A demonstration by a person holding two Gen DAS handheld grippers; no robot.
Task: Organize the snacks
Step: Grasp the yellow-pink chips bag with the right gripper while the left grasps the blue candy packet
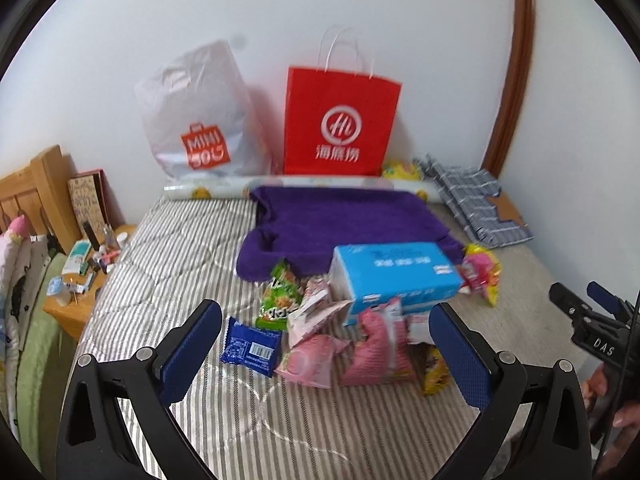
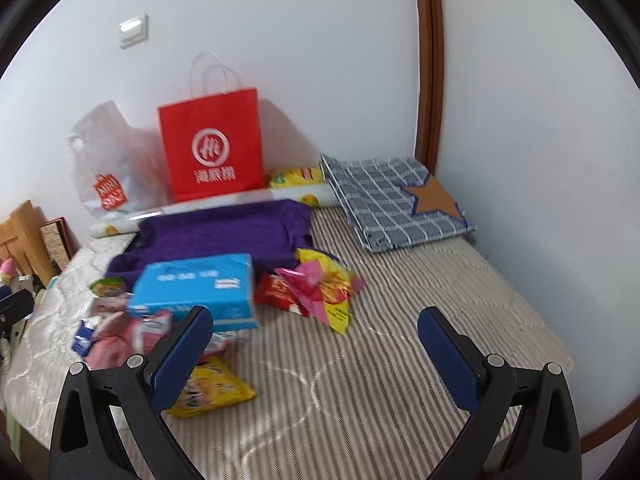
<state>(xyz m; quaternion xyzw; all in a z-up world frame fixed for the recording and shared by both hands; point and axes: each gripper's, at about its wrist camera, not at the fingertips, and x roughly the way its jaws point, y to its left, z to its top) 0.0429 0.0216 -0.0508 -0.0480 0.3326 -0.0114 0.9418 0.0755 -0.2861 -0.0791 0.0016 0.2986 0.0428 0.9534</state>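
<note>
Snacks (image 1: 320,340) are seen heaped at lower centre of the left view, around a blue tissue pack (image 1: 394,276), some perhaps tucked beneath it. Left gripper (image 1: 326,354) and right gripper (image 2: 316,356) are held wide open, empty, above the striped bed (image 2: 400,360).

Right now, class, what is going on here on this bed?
A person holds two grippers above a striped bed, and both the left gripper and the right gripper are open and empty. Snack packets lie scattered around a blue tissue pack near a purple towel. A red paper bag and a white plastic bag stand against the wall. Nothing has been picked up yet.
</note>
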